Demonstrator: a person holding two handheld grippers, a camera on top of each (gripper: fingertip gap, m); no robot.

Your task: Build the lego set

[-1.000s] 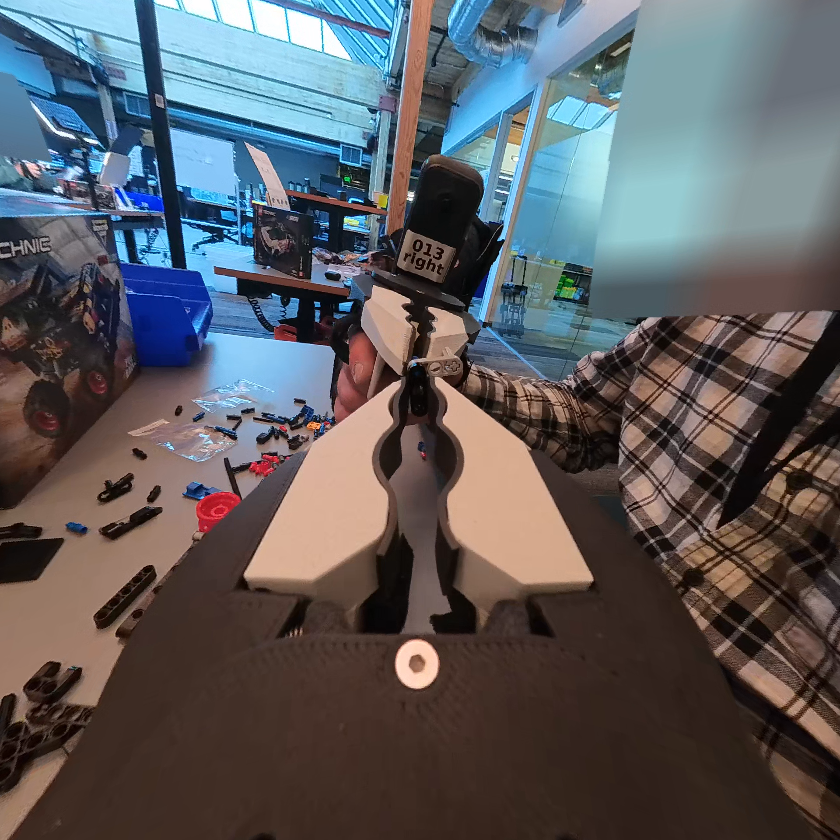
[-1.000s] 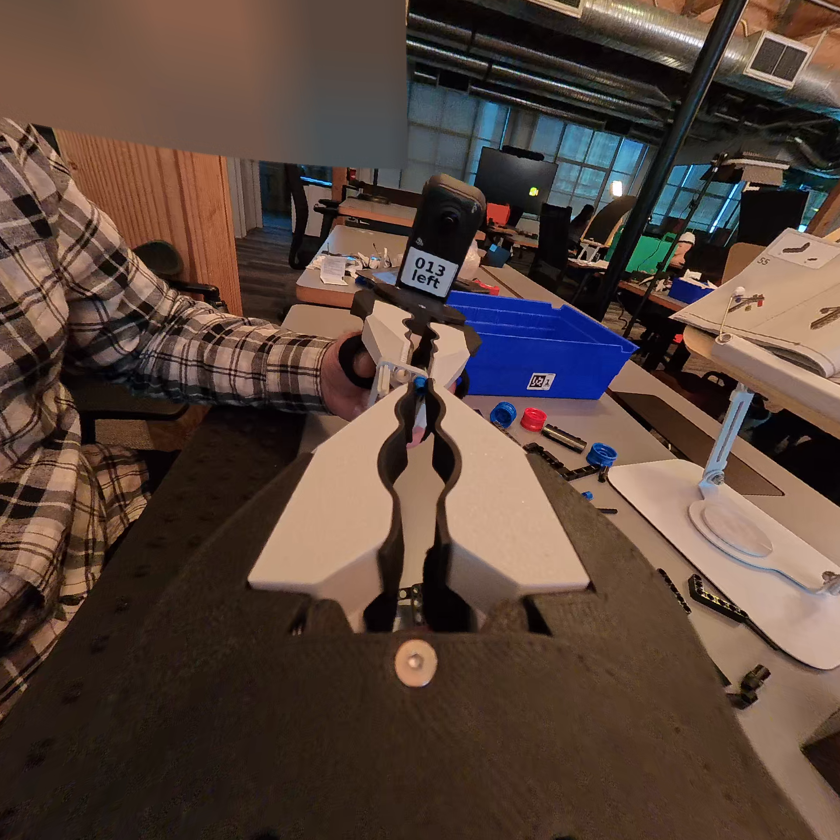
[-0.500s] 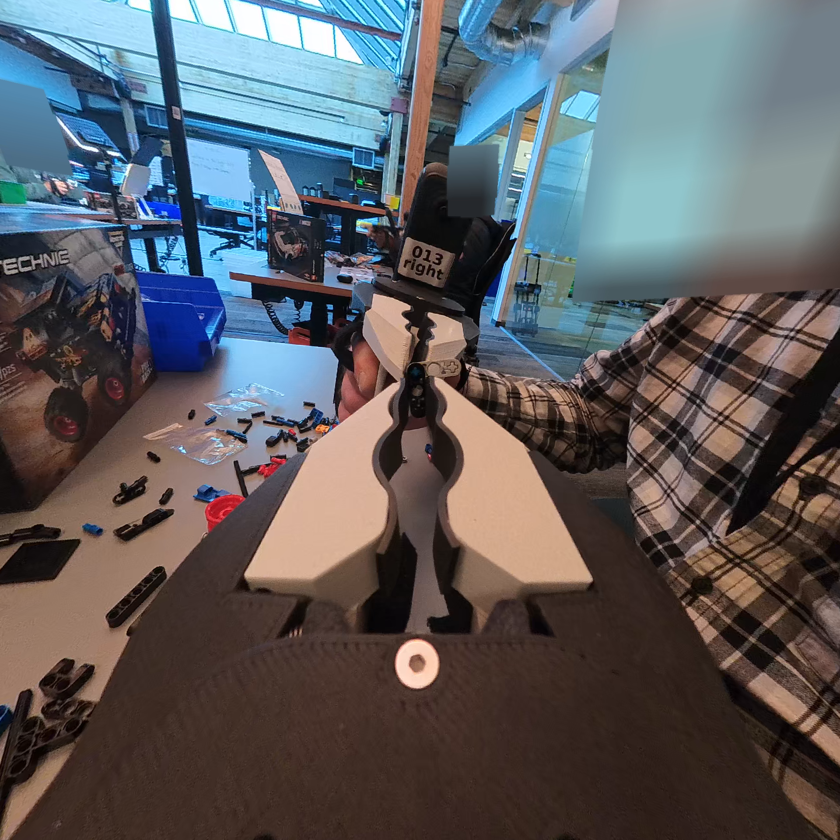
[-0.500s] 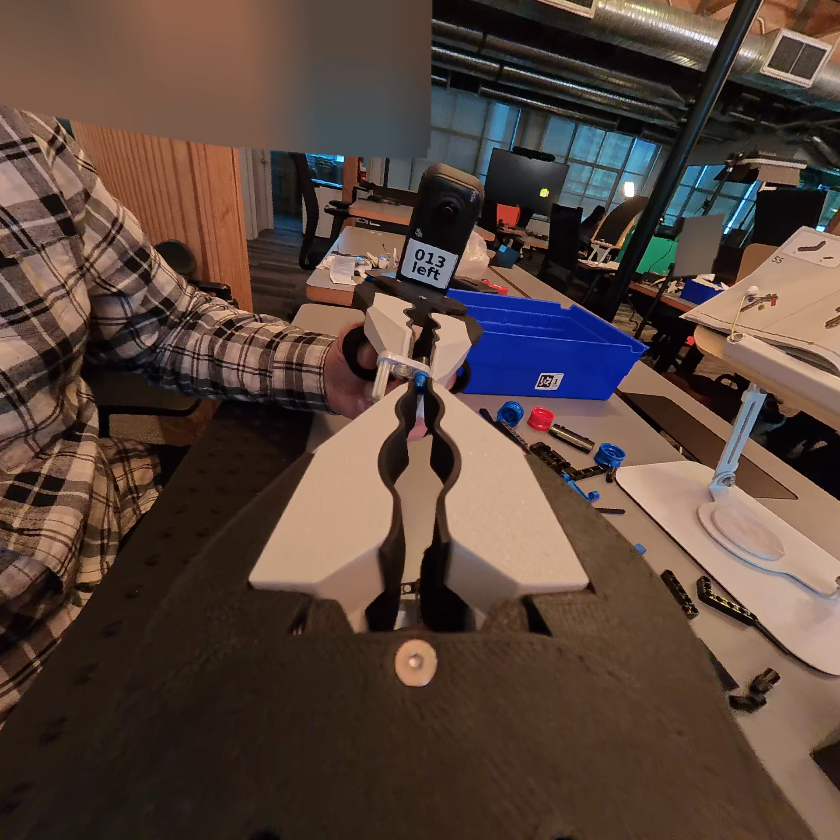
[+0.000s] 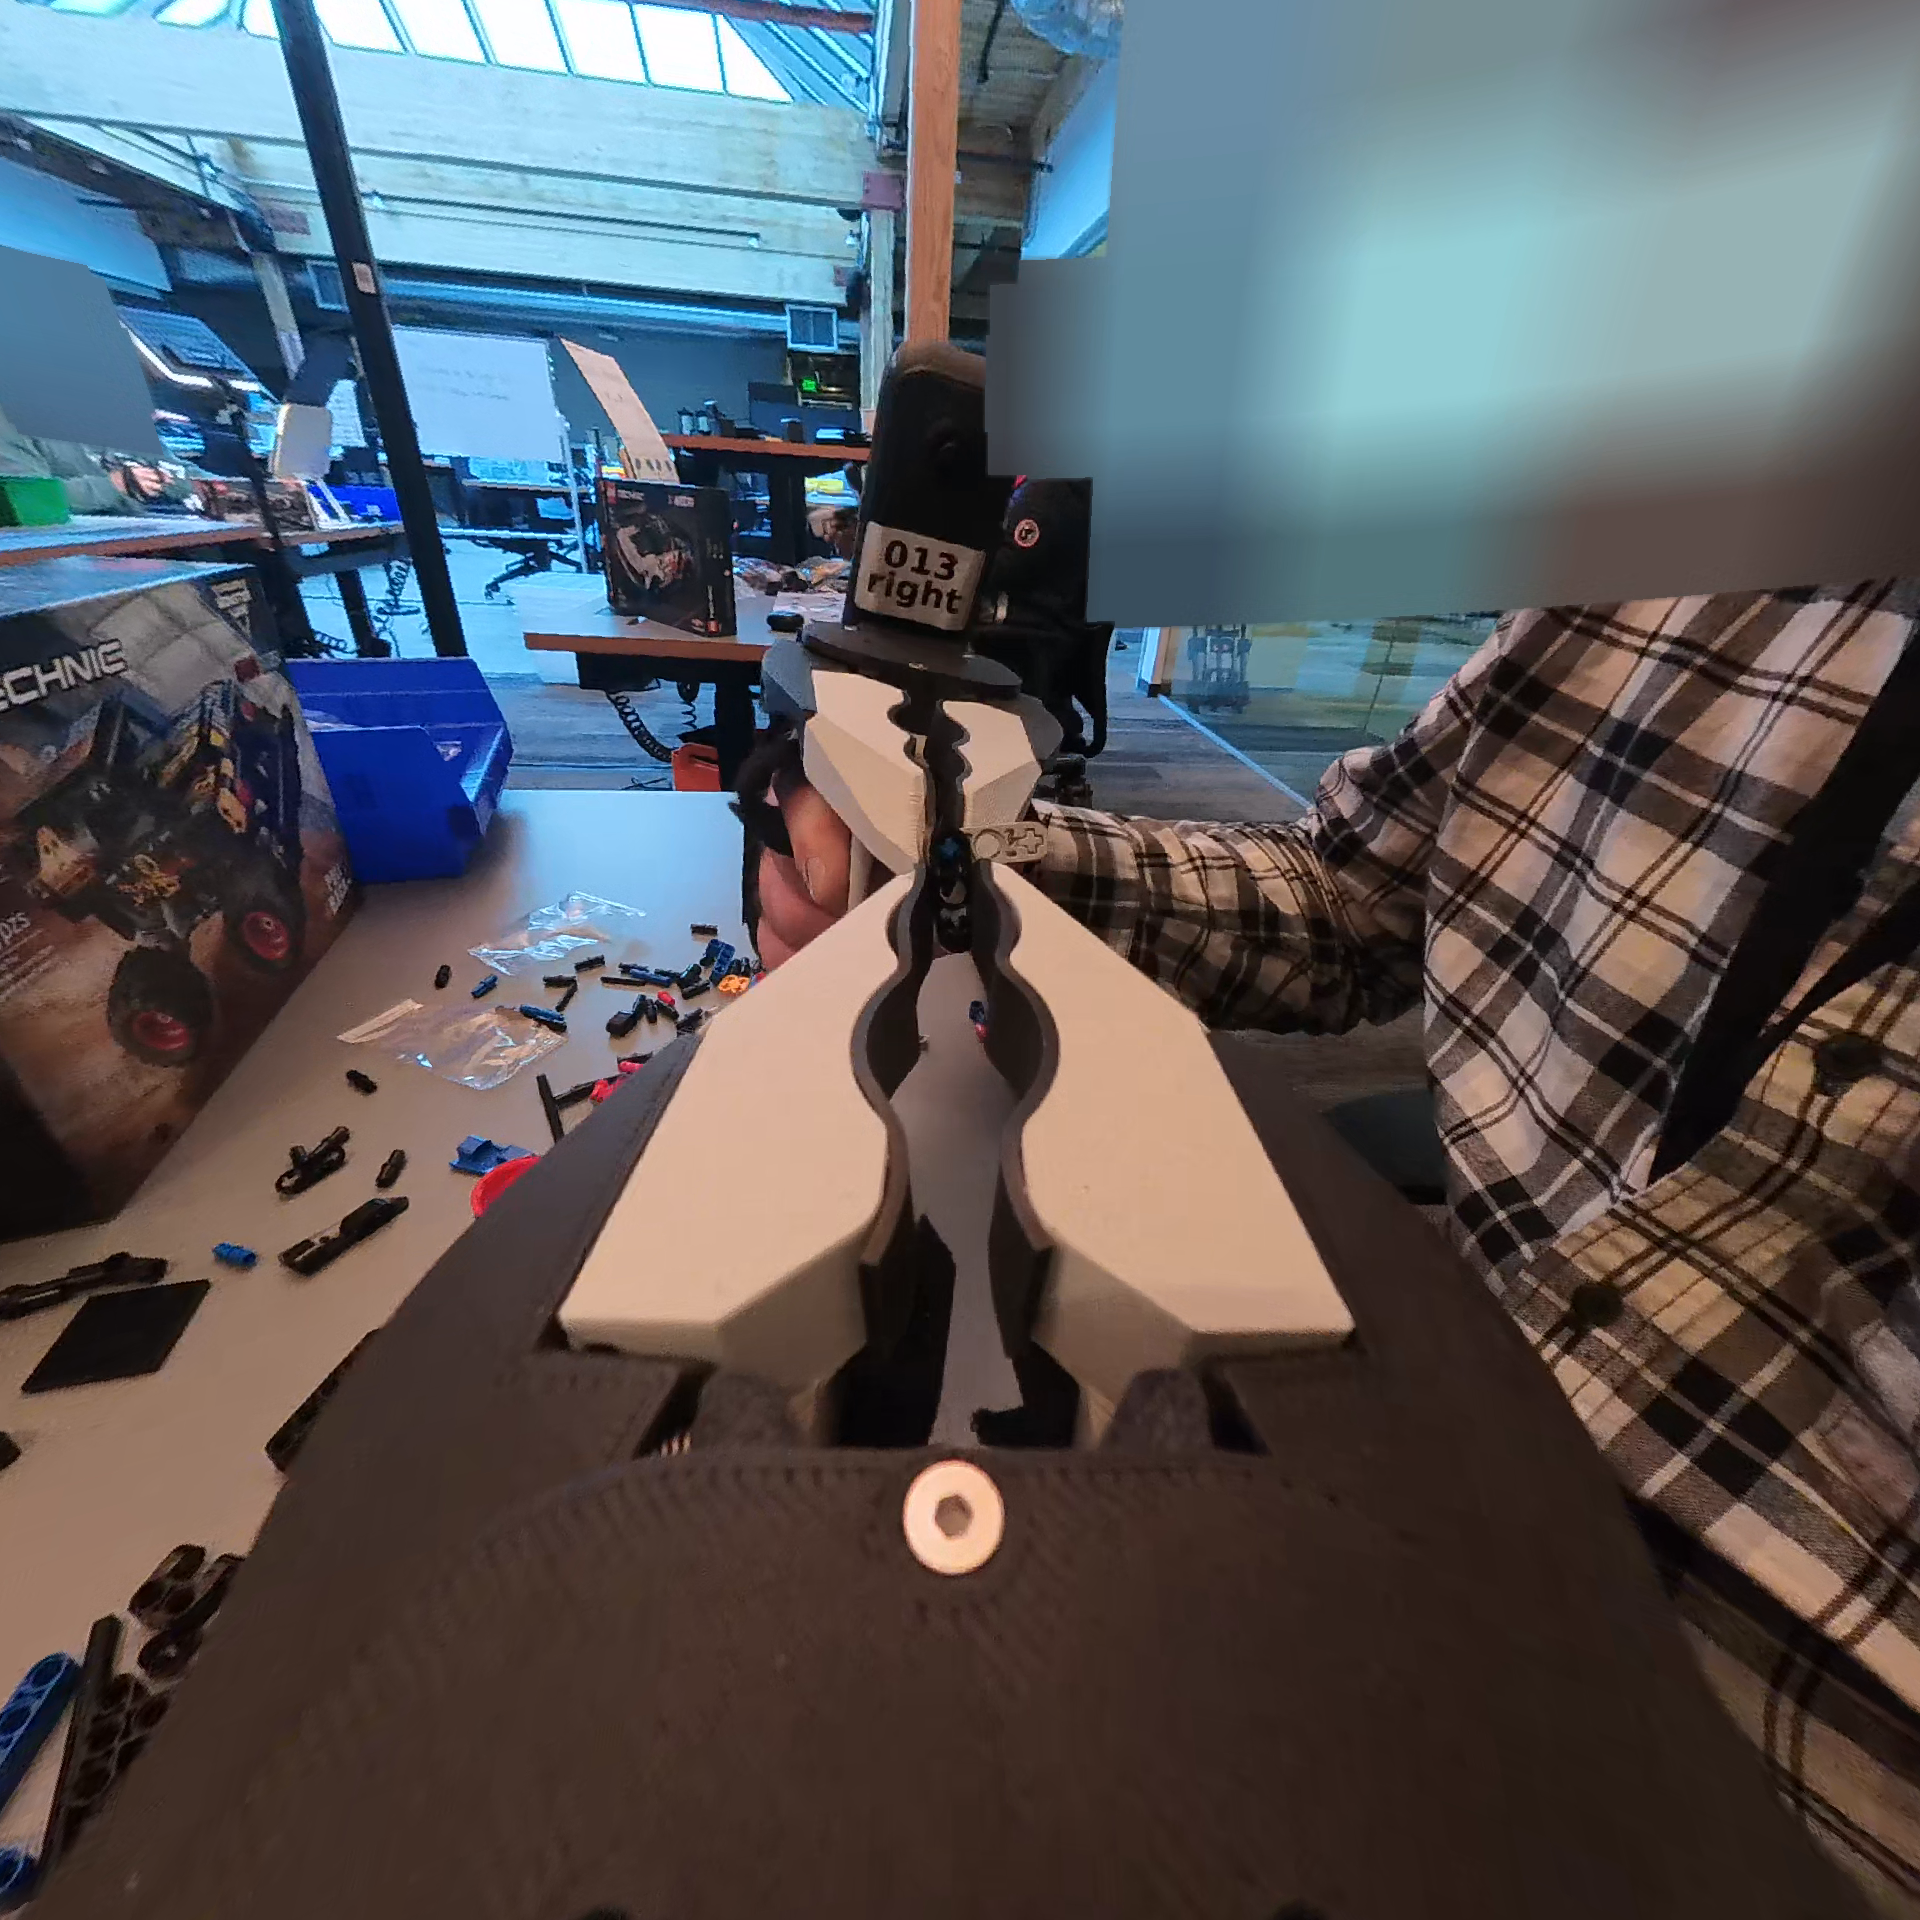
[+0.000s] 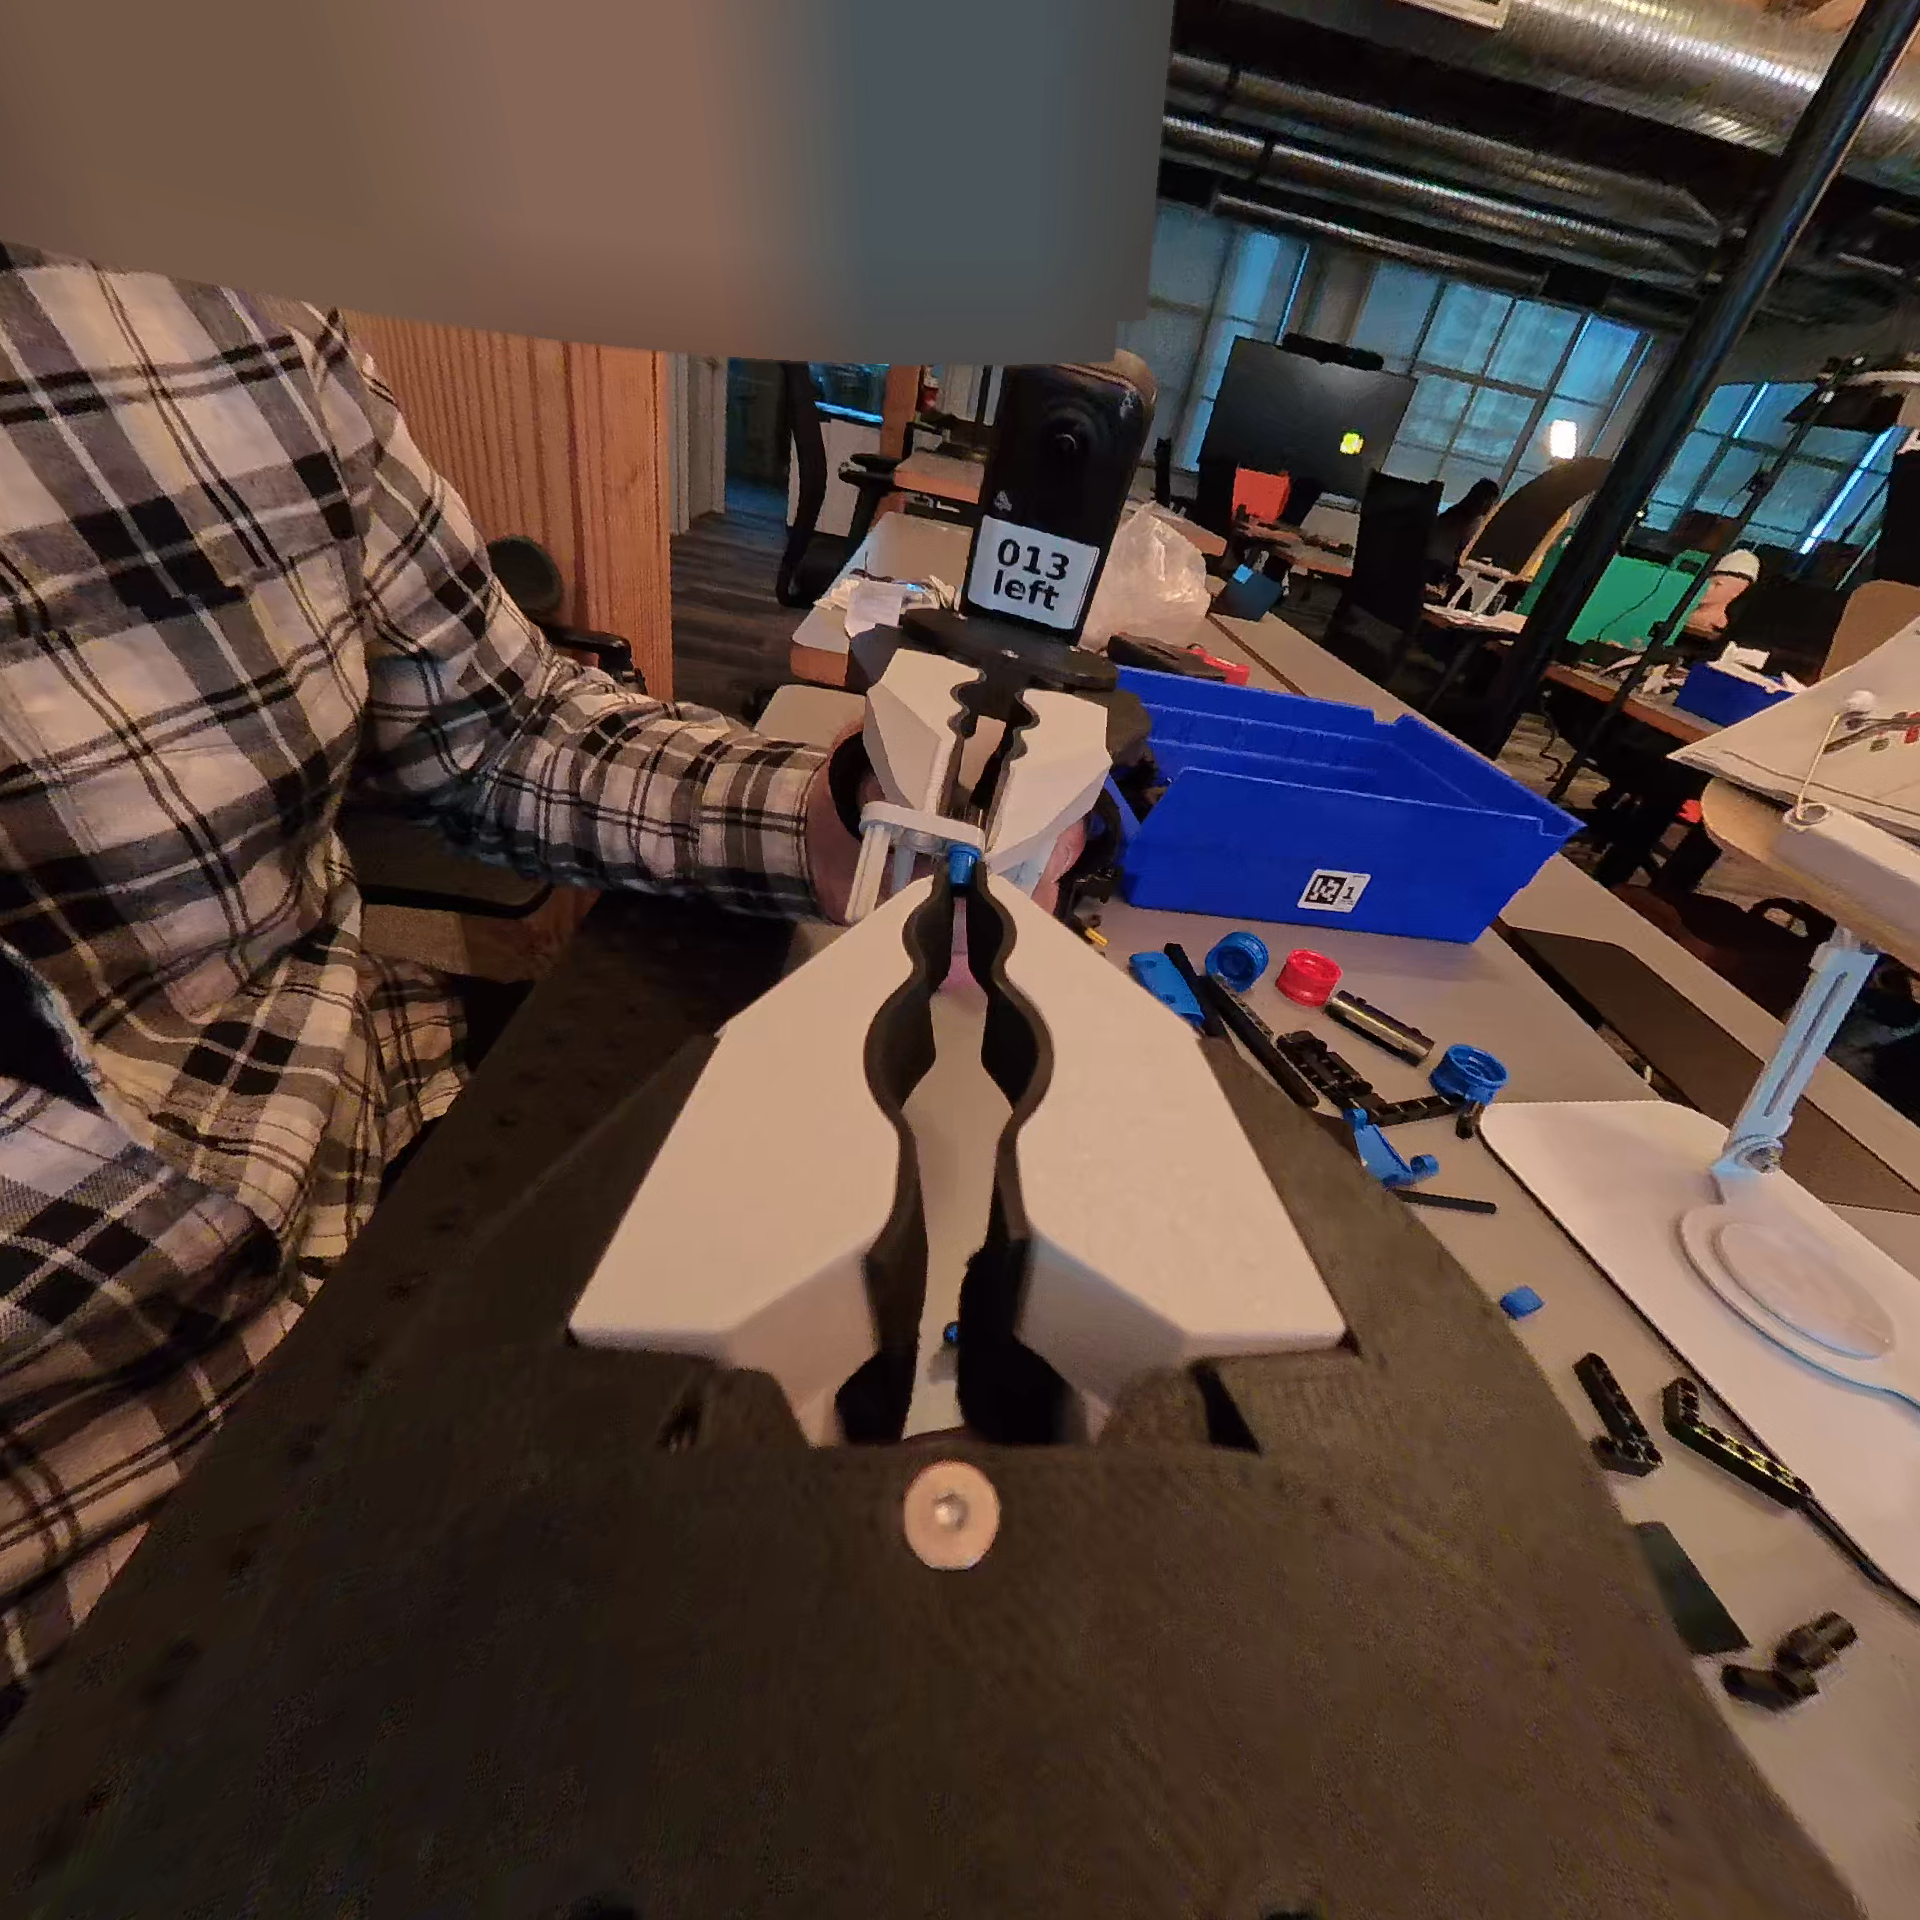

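My two grippers meet tip to tip above the table. In the left wrist view my left gripper [image 5: 951, 920] is shut on a small black lego piece with blue pins [image 5: 948, 883]. A white lego connector [image 5: 1006, 844] sticks out sideways where the tips meet. The right gripper [image 5: 940, 821] faces it, shut. In the right wrist view my right gripper [image 6: 961, 896] is shut, with a blue pin [image 6: 962, 862] at its tip. That pin touches a white lego frame [image 6: 902, 831] at the left gripper [image 6: 961, 821]. Which gripper bears the white part is unclear.
A lego box [image 5: 156, 883], a blue bin [image 5: 405, 769], plastic bags [image 5: 468, 1039] and loose black, blue and red pieces [image 5: 644, 987] lie on the table's left. On the right are a blue bin [image 6: 1330, 821], wheel hubs [image 6: 1307, 975], black beams [image 6: 1288, 1049] and a white booklet stand [image 6: 1662, 1195]. The person's plaid sleeve [image 6: 582, 769] is close. The tips of both grippers are at nearly the same place.
Both grippers stay shut and tip to tip. They have drifted slightly together, so more of the table shows in the right wrist view. The hold looks unchanged.
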